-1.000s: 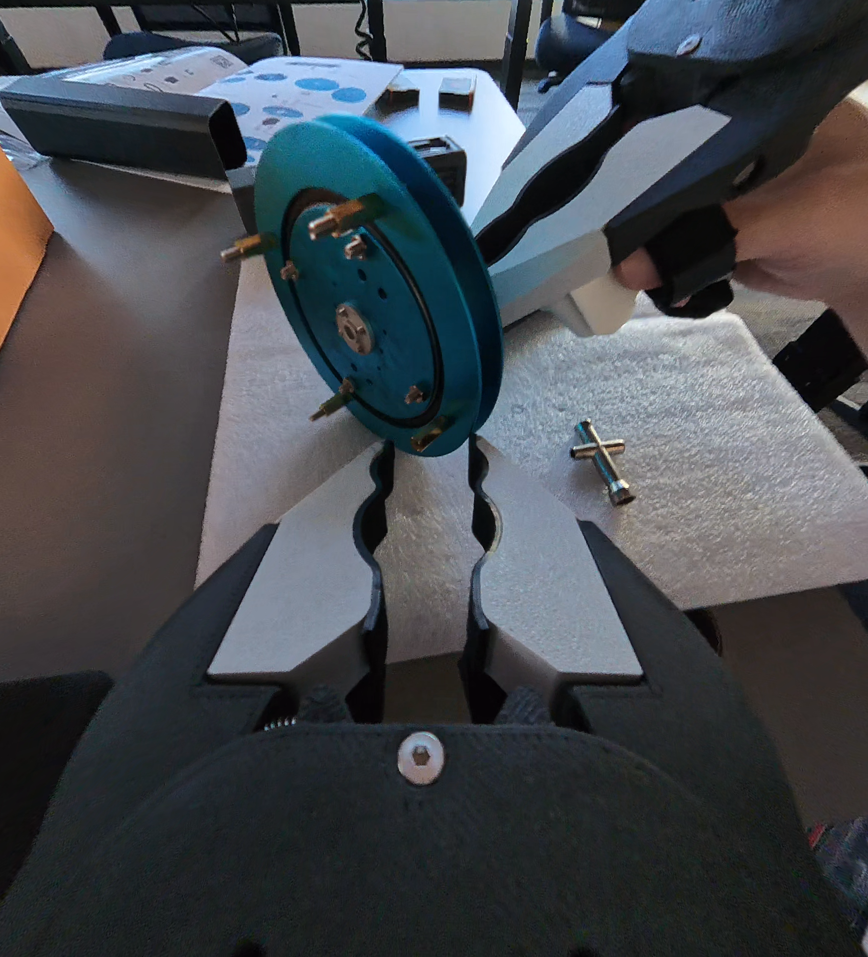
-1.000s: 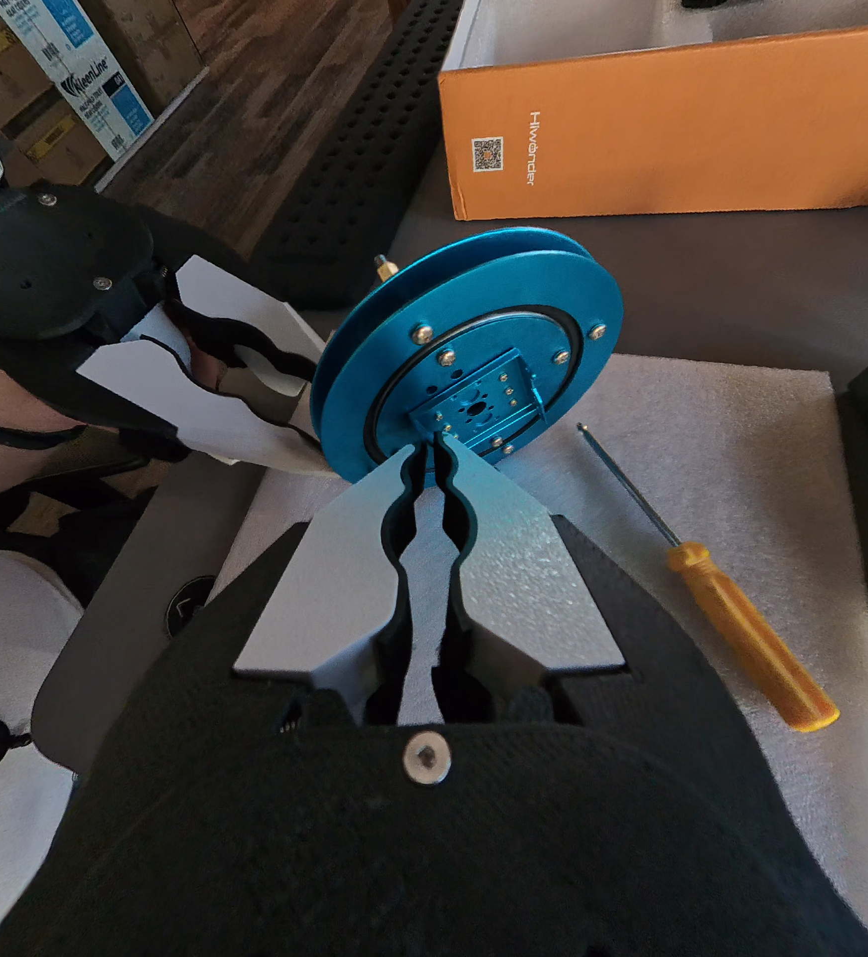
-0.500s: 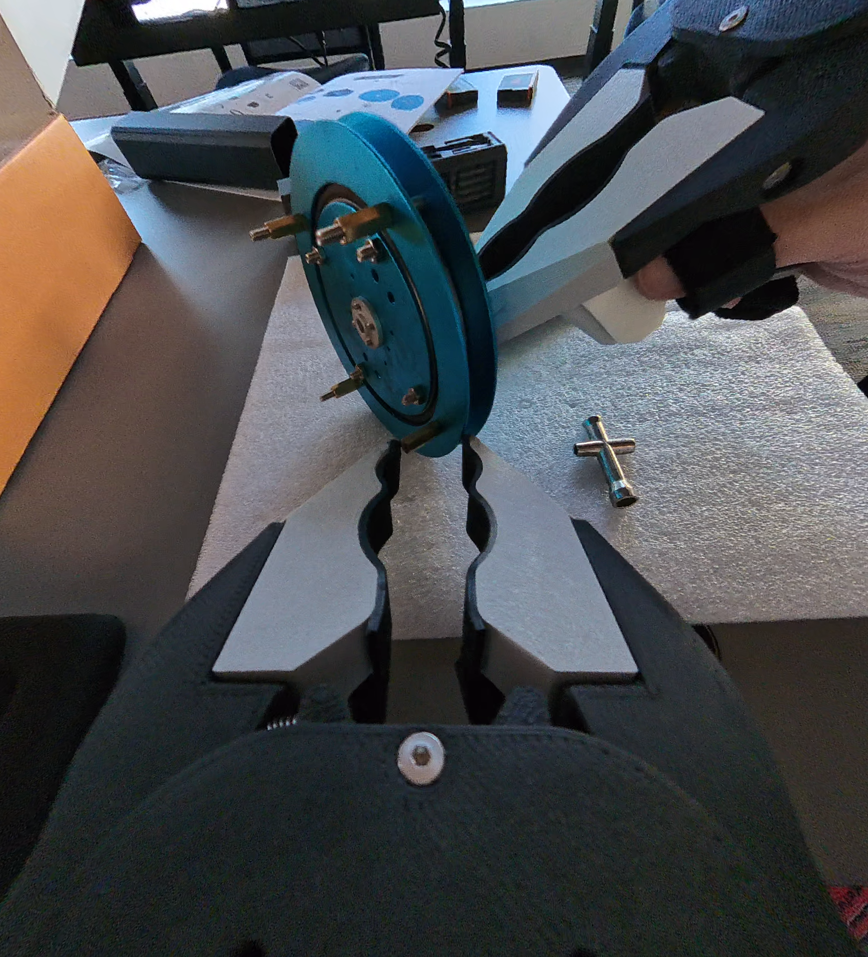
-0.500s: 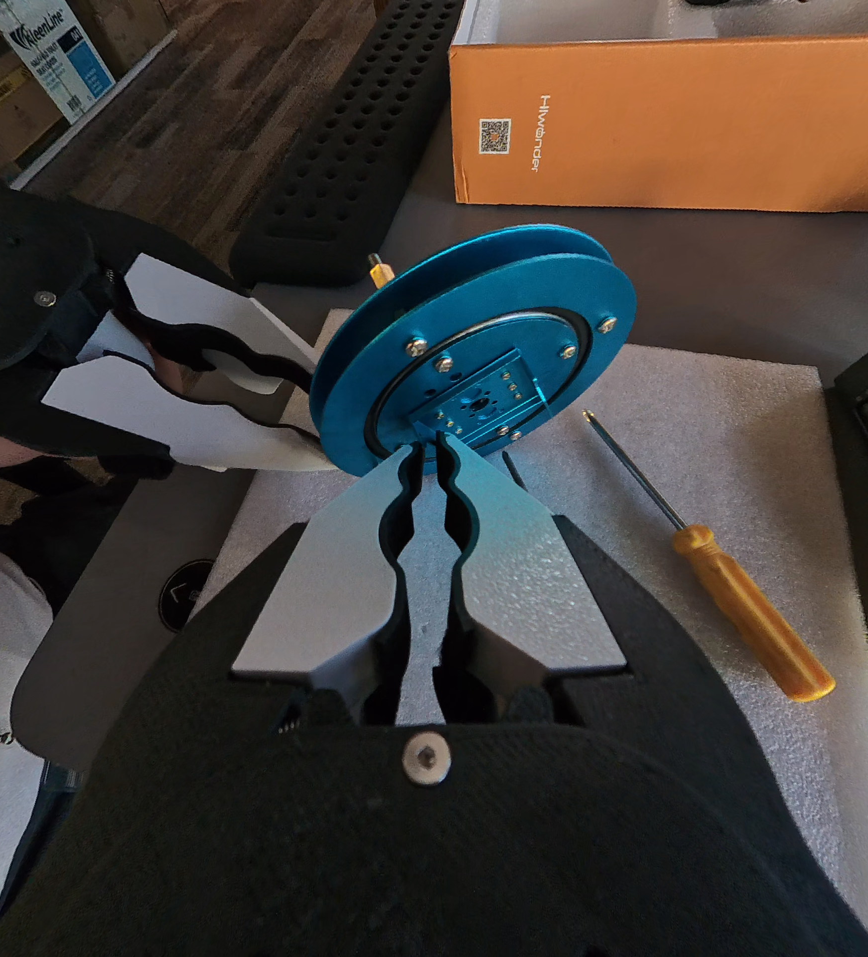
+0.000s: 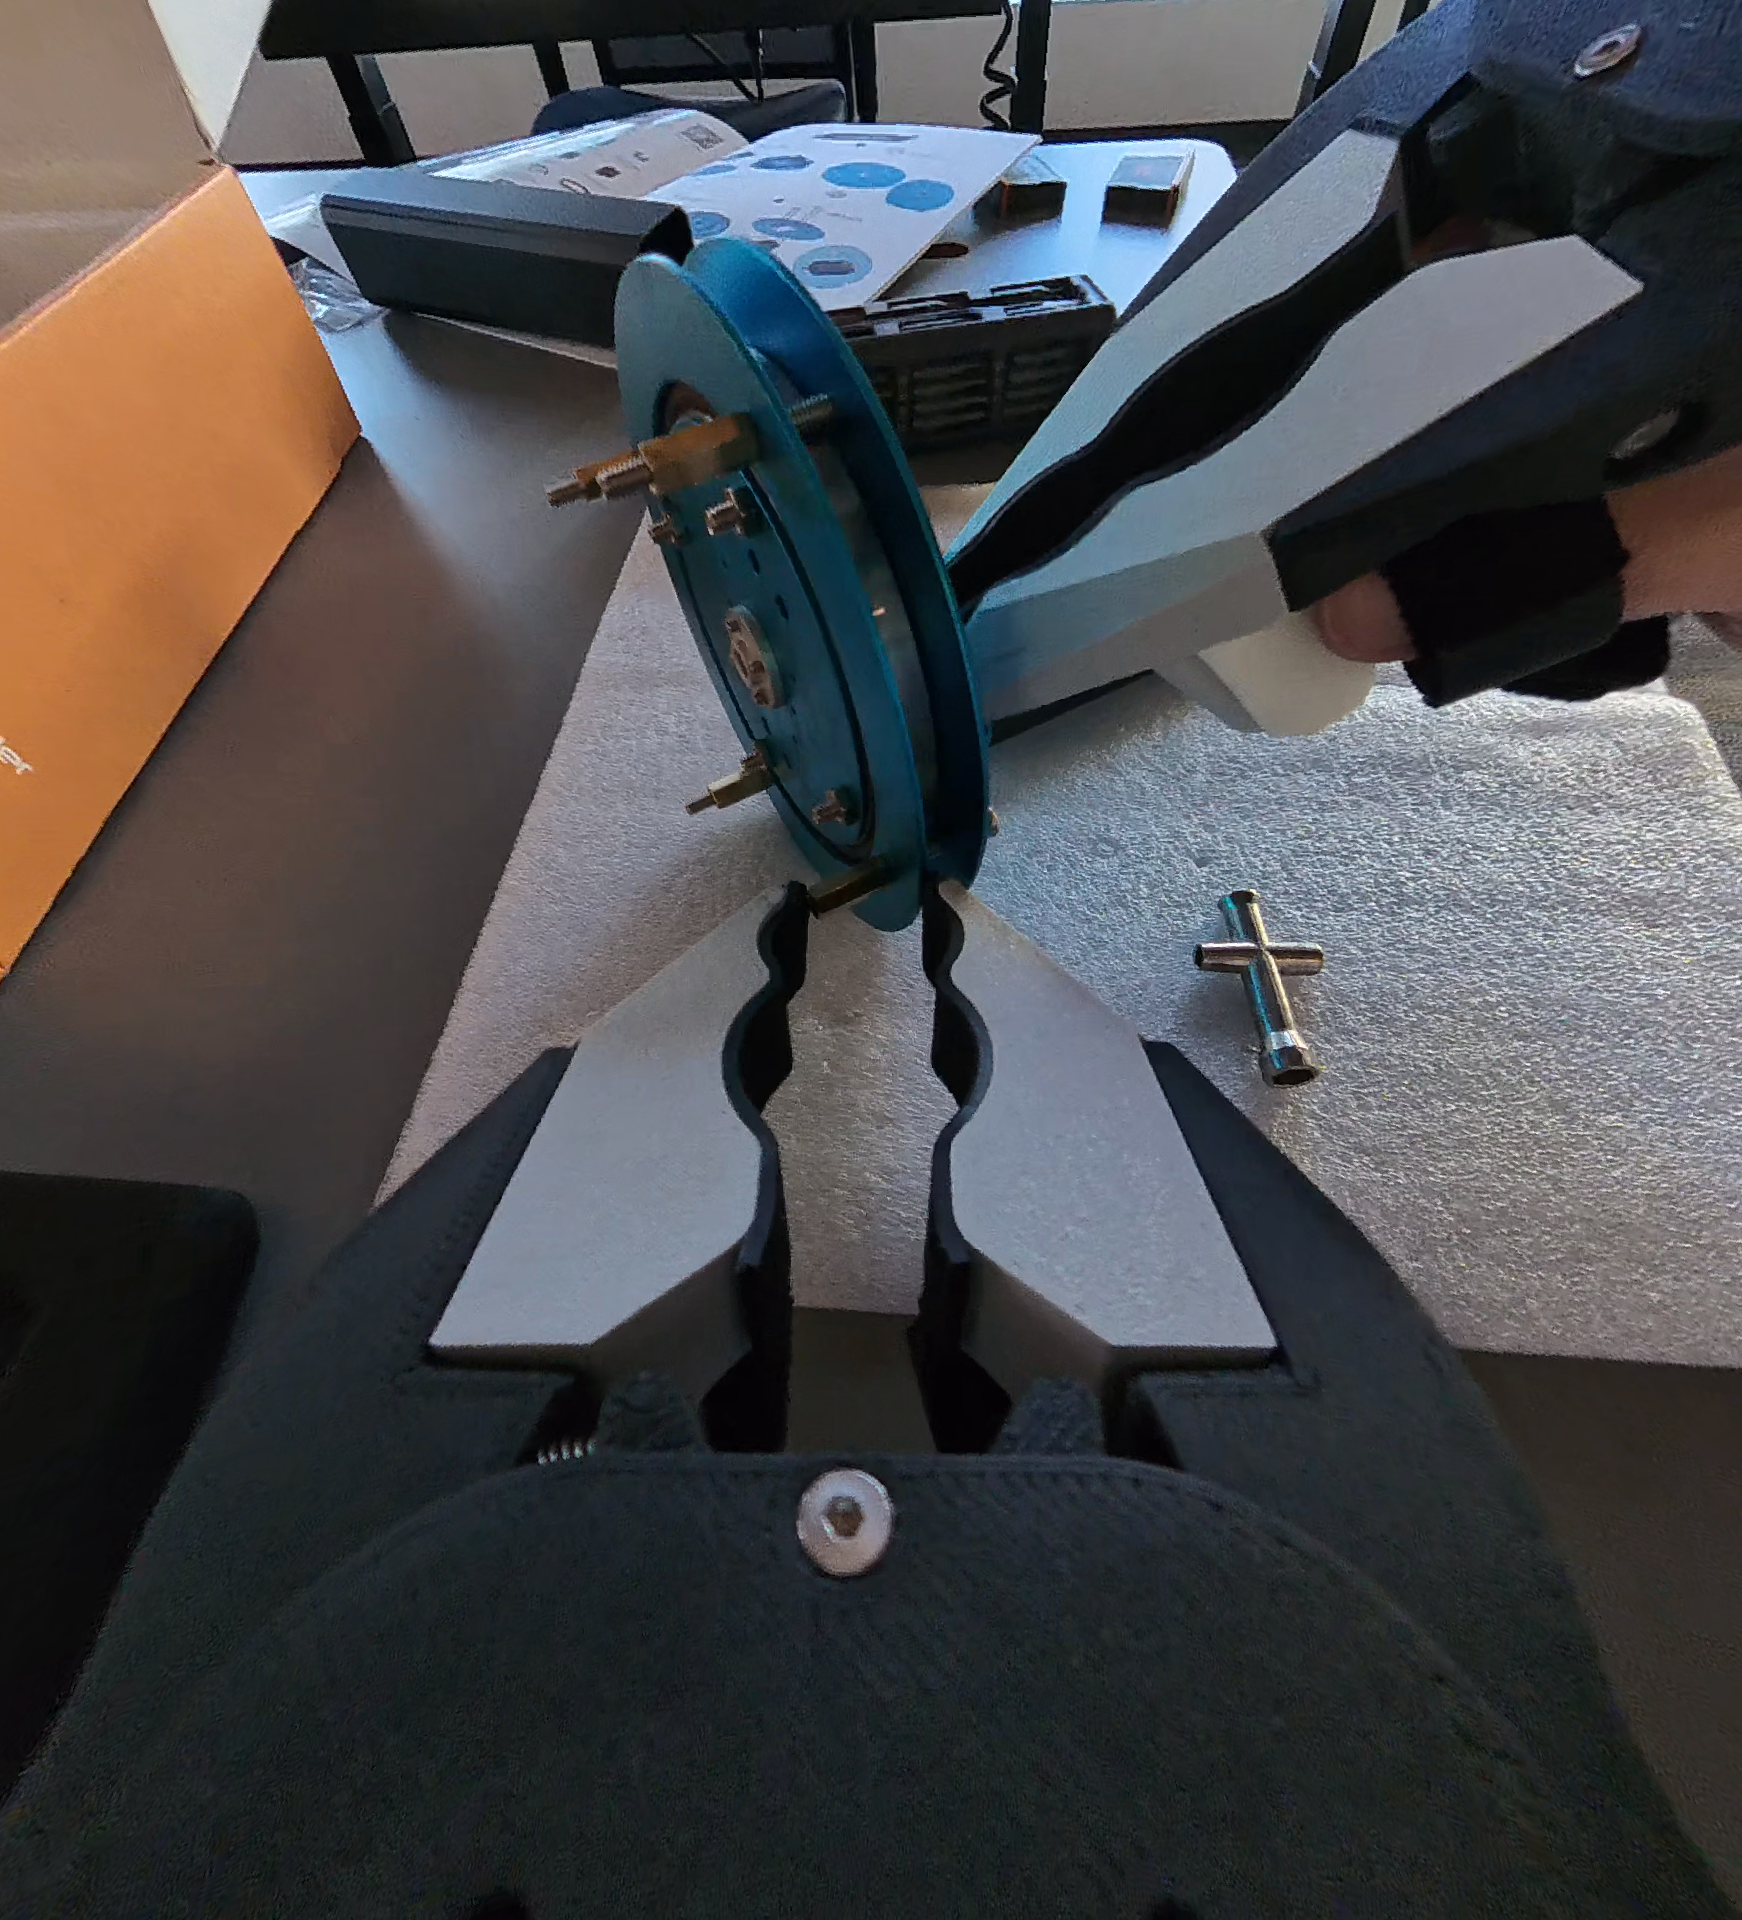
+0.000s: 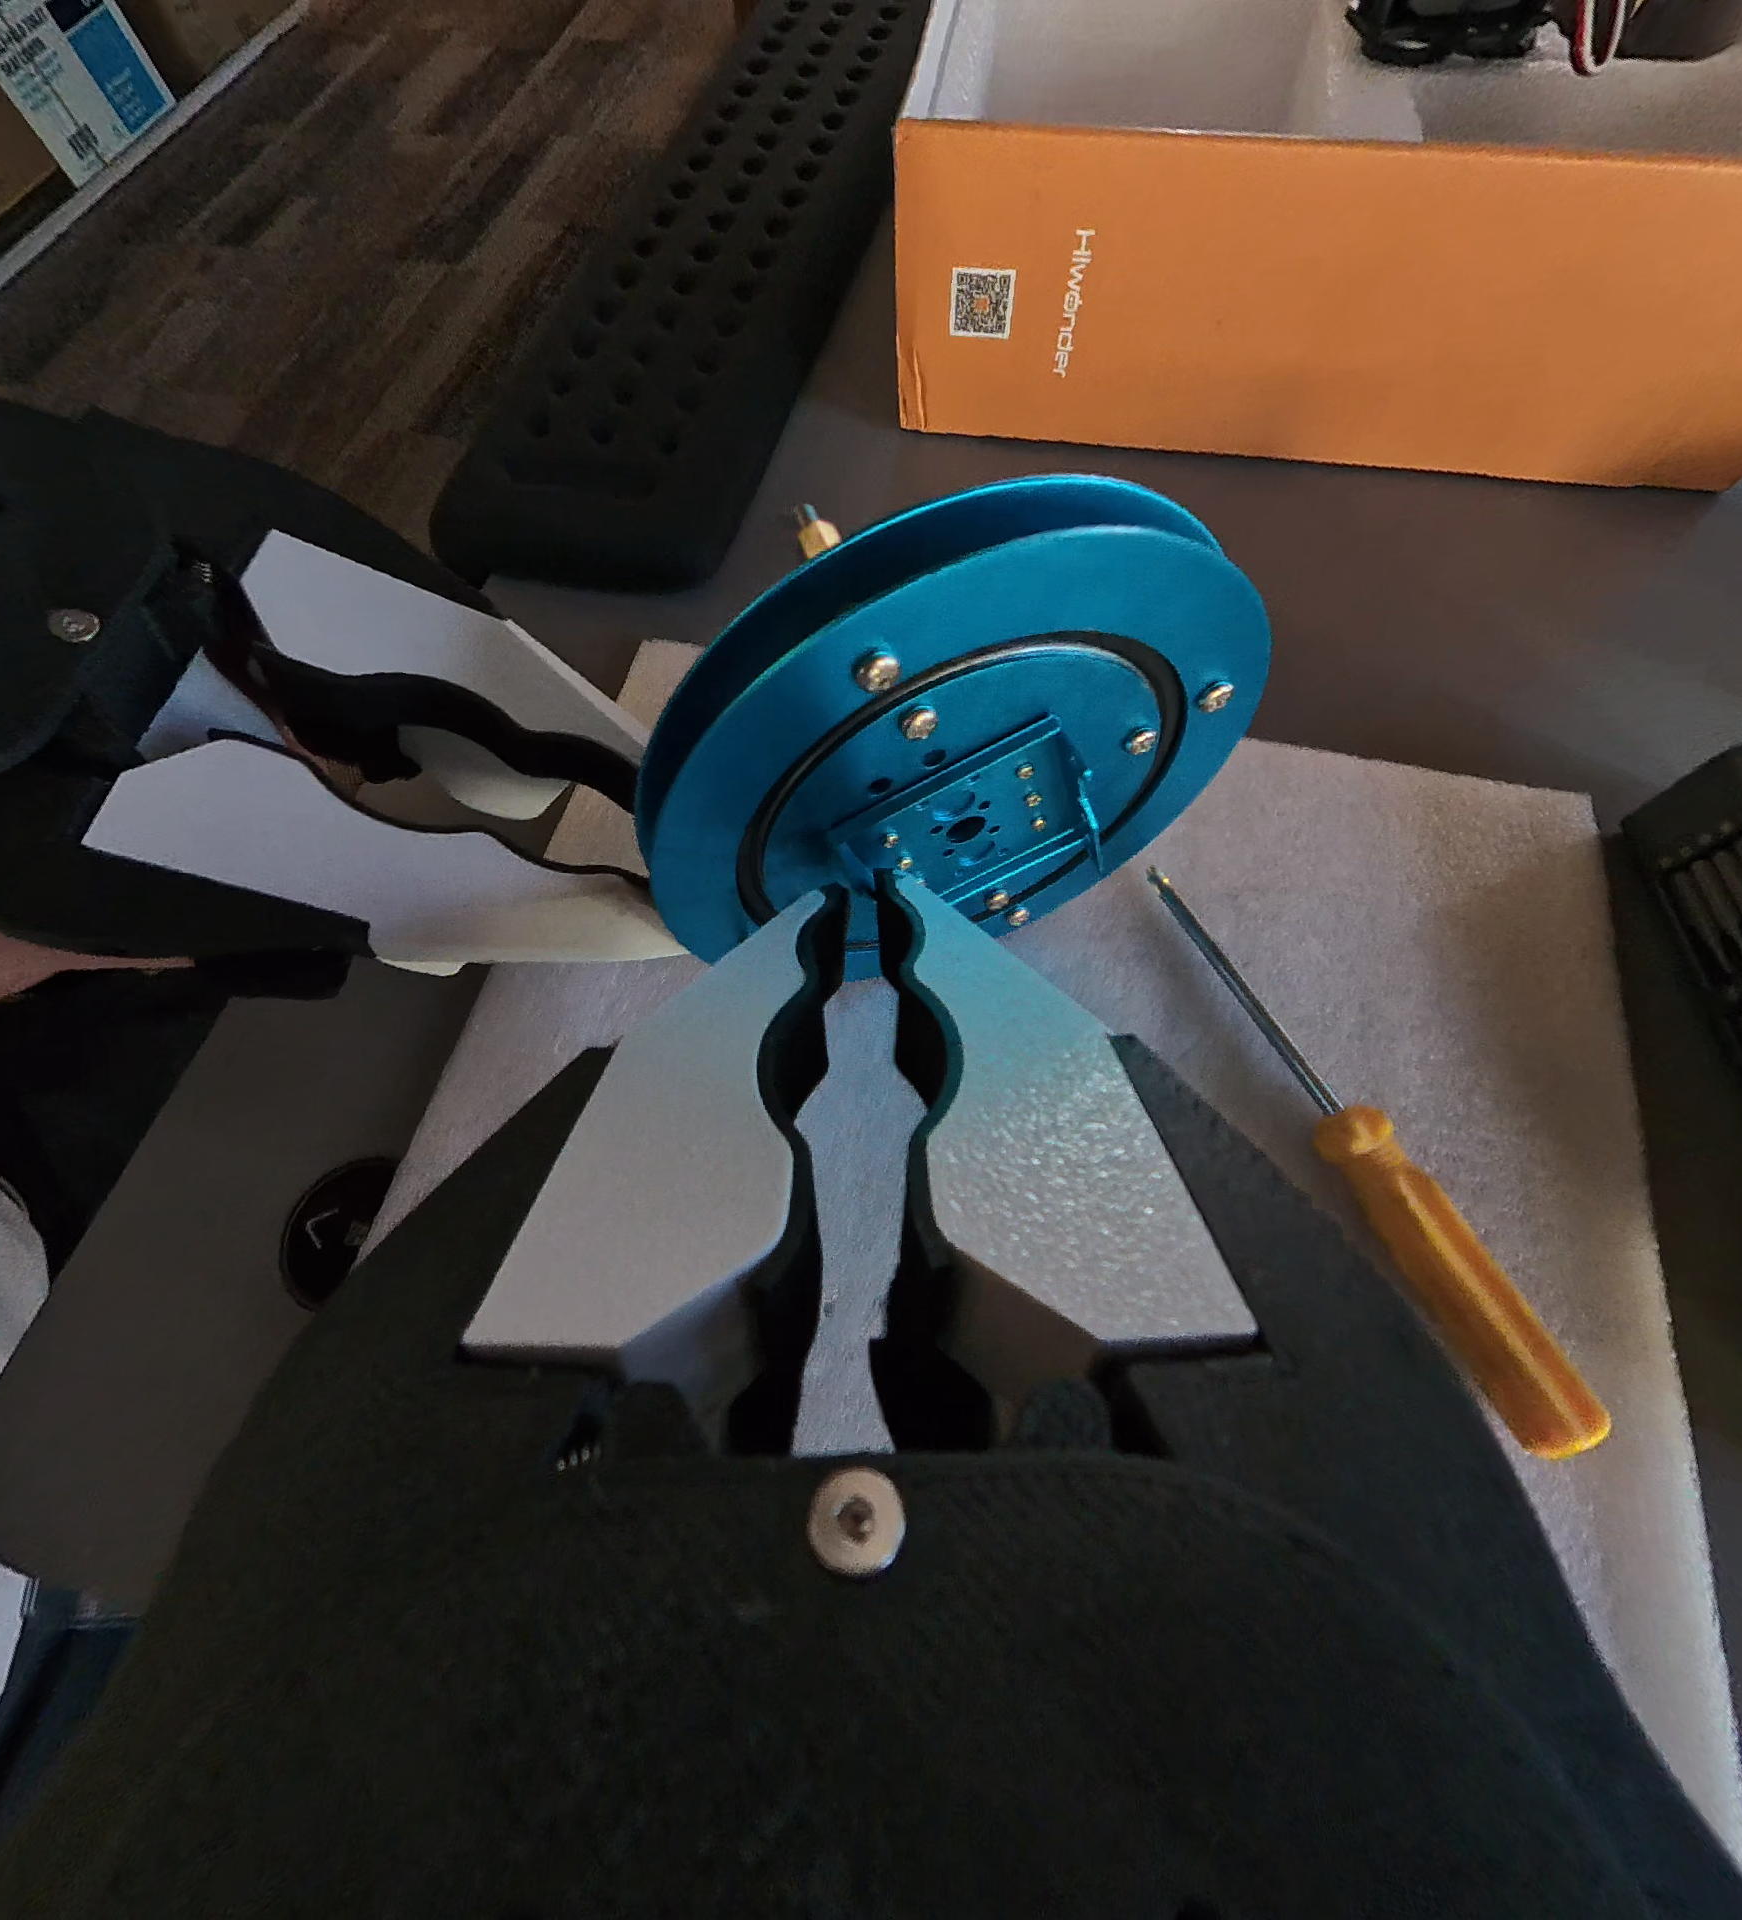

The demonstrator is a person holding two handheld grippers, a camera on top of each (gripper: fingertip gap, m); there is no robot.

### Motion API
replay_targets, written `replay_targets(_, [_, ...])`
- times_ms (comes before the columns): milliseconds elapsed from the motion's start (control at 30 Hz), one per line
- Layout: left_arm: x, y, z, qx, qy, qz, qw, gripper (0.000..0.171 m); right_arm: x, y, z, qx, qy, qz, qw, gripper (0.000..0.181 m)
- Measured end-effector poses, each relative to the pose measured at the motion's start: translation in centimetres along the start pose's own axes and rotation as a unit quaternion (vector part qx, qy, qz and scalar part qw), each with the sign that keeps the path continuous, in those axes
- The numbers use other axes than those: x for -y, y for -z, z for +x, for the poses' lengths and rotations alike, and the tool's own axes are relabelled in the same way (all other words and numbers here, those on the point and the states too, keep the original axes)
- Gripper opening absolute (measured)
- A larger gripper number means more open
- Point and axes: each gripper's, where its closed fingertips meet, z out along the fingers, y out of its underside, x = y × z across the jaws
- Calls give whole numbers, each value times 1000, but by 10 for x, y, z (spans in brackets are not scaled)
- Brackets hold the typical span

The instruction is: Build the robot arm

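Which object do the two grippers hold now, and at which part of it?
Both hold the blue disc assembly: left gripper at its lower rim, right gripper at the square bracket.

Blue metal double disc (image 5: 851, 582) stood on edge, tilted, over white foam sheet (image 5: 1418, 935); brass studs jutted from one face, square bracket sat on the other; pinched at rim by left gripper (image 5: 865, 902), at bracket by right gripper (image 6: 859, 891).

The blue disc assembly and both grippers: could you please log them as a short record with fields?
Held item: blue disc assembly, on edge, tilted
Left gripper: shut on its lower rim
Right gripper: shut on its square bracket
Beneath: white foam sheet
Nearby: cross wrench, yellow screwdriver, orange box
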Motion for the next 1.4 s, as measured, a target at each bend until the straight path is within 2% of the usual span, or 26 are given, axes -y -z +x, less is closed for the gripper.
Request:
replay_targets(133, [0,0,-2,-5,8,1,1000,20,0,1,2,-14,26,-8,1000,20])
replay_targets(267, [-1,0,-2,2,-3,0,1000,20,-8,18,9,-32,86,-26,996,22])
replay_targets(333, [-1,0,-2,4,-8,0,1000,20,-19,31,22,-52,118,-48,990,21])
replay_targets(400, [-1,0,-1,8,-16,0,1000,20,-32,37,30,-42,153,-66,985,21])
replay_targets(467, [-1,0,0,12,-24,-1,1000,20,-48,35,33,-13,160,-84,984,16])
replay_targets(567, [-1,0,0,17,-31,-1,999,20,-56,23,40,0,157,-85,984,19])
replay_targets(700, [-1,-1,1,19,-34,-2,999,20,-61,13,46,-4,196,-92,976,26])
replay_targets(767, [-1,-1,1,19,-37,-3,999,20,-67,11,50,3,186,-112,976,25])
replay_targets(833, [-1,-1,2,20,-40,-3,999,20,-67,13,50,8,159,-113,981,16])
replay_targets(1067, [-1,-1,2,16,-34,-4,999,20,-76,29,40,-13,178,-113,977,24])
replay_targets(1400, [-1,-1,2,16,-36,-4,999,20,-75,53,40,88,146,-104,980,22])
